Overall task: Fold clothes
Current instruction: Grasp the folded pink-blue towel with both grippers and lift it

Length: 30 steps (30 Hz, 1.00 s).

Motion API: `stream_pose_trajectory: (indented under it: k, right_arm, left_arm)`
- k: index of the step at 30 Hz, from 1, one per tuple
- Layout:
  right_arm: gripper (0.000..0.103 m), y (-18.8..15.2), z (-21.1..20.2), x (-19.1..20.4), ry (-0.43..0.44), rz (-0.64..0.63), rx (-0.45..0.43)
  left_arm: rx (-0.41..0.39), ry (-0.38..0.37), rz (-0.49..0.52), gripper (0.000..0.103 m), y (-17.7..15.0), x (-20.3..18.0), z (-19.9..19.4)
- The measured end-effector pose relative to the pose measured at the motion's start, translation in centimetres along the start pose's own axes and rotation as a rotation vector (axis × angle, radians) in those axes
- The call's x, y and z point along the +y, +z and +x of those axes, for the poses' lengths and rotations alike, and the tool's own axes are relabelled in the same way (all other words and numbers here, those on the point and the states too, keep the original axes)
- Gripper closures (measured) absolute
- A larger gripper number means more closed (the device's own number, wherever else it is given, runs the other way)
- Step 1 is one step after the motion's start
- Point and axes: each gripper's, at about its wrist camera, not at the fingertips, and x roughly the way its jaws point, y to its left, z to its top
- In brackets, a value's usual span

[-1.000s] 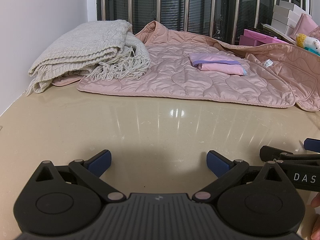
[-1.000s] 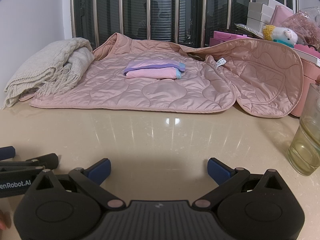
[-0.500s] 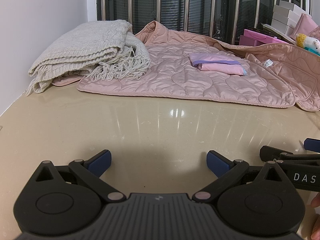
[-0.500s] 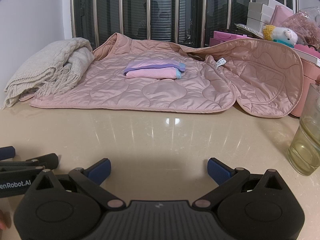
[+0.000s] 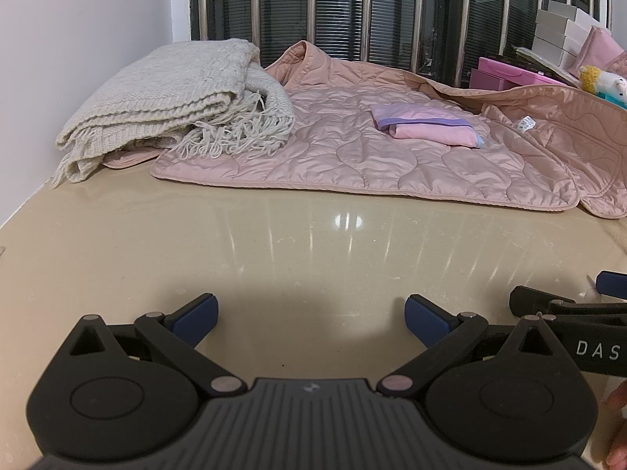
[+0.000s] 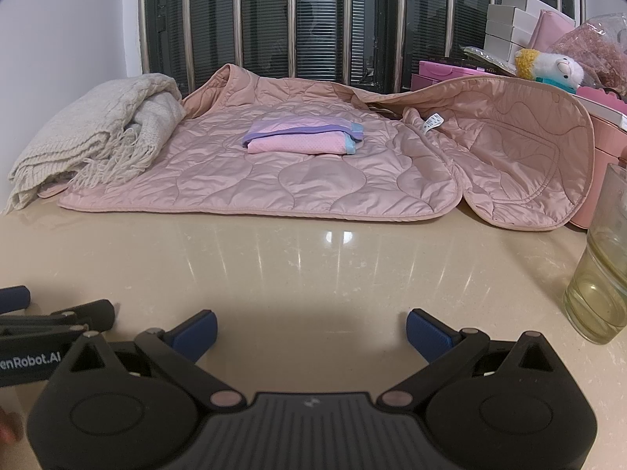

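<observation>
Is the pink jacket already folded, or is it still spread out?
Spread out. The jacket lies open and flat on the table, one side draped up over boxes at the right. Only the small pink cloth on it is folded.

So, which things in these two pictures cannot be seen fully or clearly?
- Left wrist view: the right tongs are cut by the right edge.
- Right wrist view: the glass is cut by the right edge.
- Both views: the knitted blanket covers part of the quilted pink jacket.
- The jacket's label is too small to read.
- The folded pink garment hides its own inner layers.
</observation>
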Motion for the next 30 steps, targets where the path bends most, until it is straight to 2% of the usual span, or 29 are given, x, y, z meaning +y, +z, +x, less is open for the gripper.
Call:
stream_pose_trajectory:
  k: [5, 7, 10, 13, 15, 16, 17, 19, 20, 21, 23, 24, 25, 26, 27, 28, 29, 30]
  right_arm:
    - [0.000, -0.2, -0.4, 0.1, -0.002, -0.001, -0.002]
    - [0.000, -0.3, -0.6, 0.2, -0.001, -0.001, -0.004]
    - [0.007, 0.8, -0.9, -0.6, 0.098, -0.005, 0.014]
    - [0.007, 4.7, -1.2, -3.5, 0.257, 0.145, 0.003]
    - [0.006, 8.4, -0.5, -5.7, 0.395, 0.239, -0.034]
    - [0.006, 10.1, 0.4, -6.7, 0.430, 0.281, -0.040]
    - [0.006, 11.9, 1.5, -7.6, 0.458, 0.322, -0.044]
    - [0.006, 15.2, 5.5, -10.0, 0.478, 0.462, -0.008]
    - [0.006, 16.5, 7.9, -11.3, 0.483, 0.547, 0.028]
    - [0.010, 17.6, 10.4, -12.5, 0.496, 0.621, 0.065]
    - [0.017, 19.0, 14.4, -14.0, 0.507, 0.703, 0.106]
    - [0.020, 19.3, 16.0, -14.5, 0.488, 0.726, 0.117]
    - [0.020, 19.6, 17.6, -15.0, 0.464, 0.746, 0.127]
    - [0.023, 19.9, 19.1, -15.4, 0.439, 0.766, 0.136]
    - [0.033, 19.9, 20.7, -15.7, 0.443, 0.793, 0.164]
    - [0.038, 19.8, 22.1, -15.8, 0.453, 0.812, 0.202]
    - [0.049, 19.7, 23.4, -15.8, 0.463, 0.829, 0.242]
    - [0.059, 19.6, 24.5, -15.5, 0.449, 0.826, 0.275]
  left_arm:
    - [0.000, 0.010, -0.001, 0.001, 0.0, -0.2, -0.1]
    - [-0.002, -0.002, 0.028, 0.000, 0.1, -0.4, -0.1]
    - [0.042, -0.092, 0.033, 0.001, 1.5, 0.1, 0.1]
    - [-0.033, -0.259, -0.092, 0.000, 5.8, 1.2, -0.2]
    - [-0.093, -0.324, -0.179, 0.000, 9.2, 1.9, 1.1]
    - [-0.116, -0.357, -0.225, 0.000, 11.0, 2.2, 1.9]
    - [-0.097, -0.394, -0.284, 0.000, 12.7, 2.4, 3.6]
    - [0.007, -0.455, -0.434, 0.000, 15.9, 2.5, 8.3]
    - [0.052, -0.479, -0.505, 0.001, 17.4, 2.5, 10.6]
    - [0.064, -0.479, -0.556, 0.001, 18.3, 2.4, 12.7]
    - [0.105, -0.466, -0.640, 0.006, 19.7, 1.9, 16.8]
    - [0.143, -0.454, -0.659, 0.015, 19.9, 1.4, 18.8]
    - [0.177, -0.442, -0.670, 0.028, 20.1, 1.0, 20.4]
    - [0.191, -0.440, -0.662, 0.034, 20.1, 0.6, 21.2]
    - [0.205, -0.438, -0.654, 0.040, 20.1, 0.3, 22.1]
    - [0.219, -0.436, -0.646, 0.042, 20.0, 0.0, 22.9]
    - [0.233, -0.434, -0.638, 0.042, 20.0, -0.4, 23.8]
    - [0.247, -0.432, -0.630, 0.050, 20.0, -0.7, 24.7]
